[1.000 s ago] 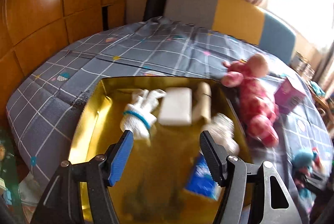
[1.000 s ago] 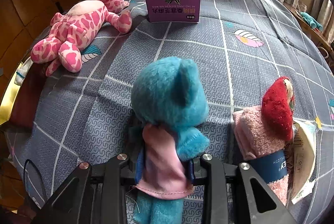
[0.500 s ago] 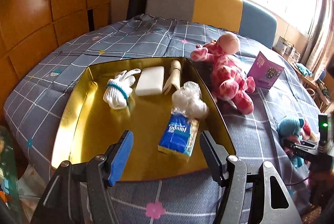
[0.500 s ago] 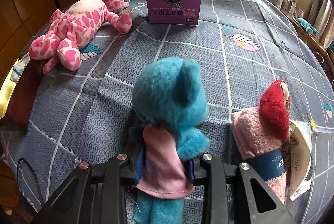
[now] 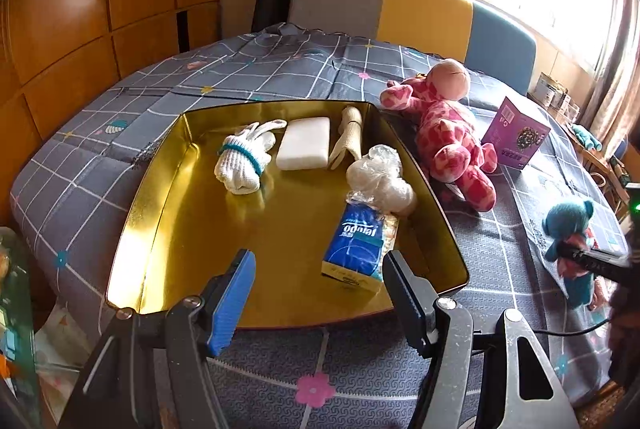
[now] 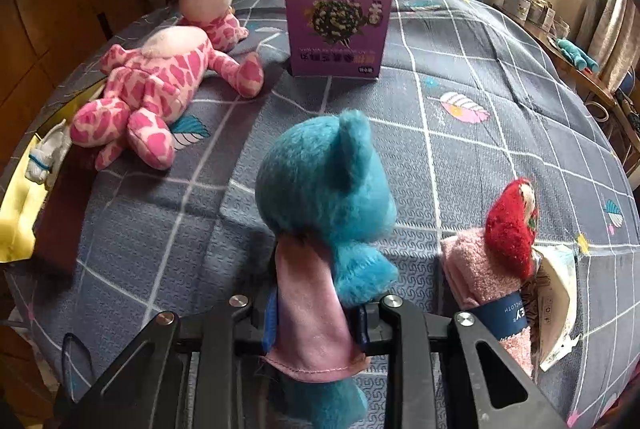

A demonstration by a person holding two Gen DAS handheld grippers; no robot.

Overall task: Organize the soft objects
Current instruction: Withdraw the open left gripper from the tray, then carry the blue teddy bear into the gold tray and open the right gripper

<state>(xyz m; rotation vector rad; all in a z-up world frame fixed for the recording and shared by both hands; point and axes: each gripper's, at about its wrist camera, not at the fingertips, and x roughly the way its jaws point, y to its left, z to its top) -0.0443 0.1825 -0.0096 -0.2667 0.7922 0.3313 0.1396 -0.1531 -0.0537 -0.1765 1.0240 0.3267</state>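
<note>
Teal plush bear (image 6: 328,185) clamped at the waist by closing right gripper (image 6: 316,317), long axis upright, head up, facing away toward purple box (image 6: 338,29). Left gripper (image 5: 316,293) spread wide, empty, above gold tray (image 5: 160,181).

Both the left gripper (image 5: 318,287) and right gripper (image 6: 314,313) are black angular frames with silver screws, ribbed blue pads lining the fingers (image 5: 234,295).

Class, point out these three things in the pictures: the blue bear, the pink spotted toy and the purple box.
blue bear (image 6: 324,185), right wrist view, back of its head.
pink spotted toy (image 6: 160,81), right wrist view, its spotted body.
purple box (image 6: 338,25), right wrist view, its printed front.
</note>
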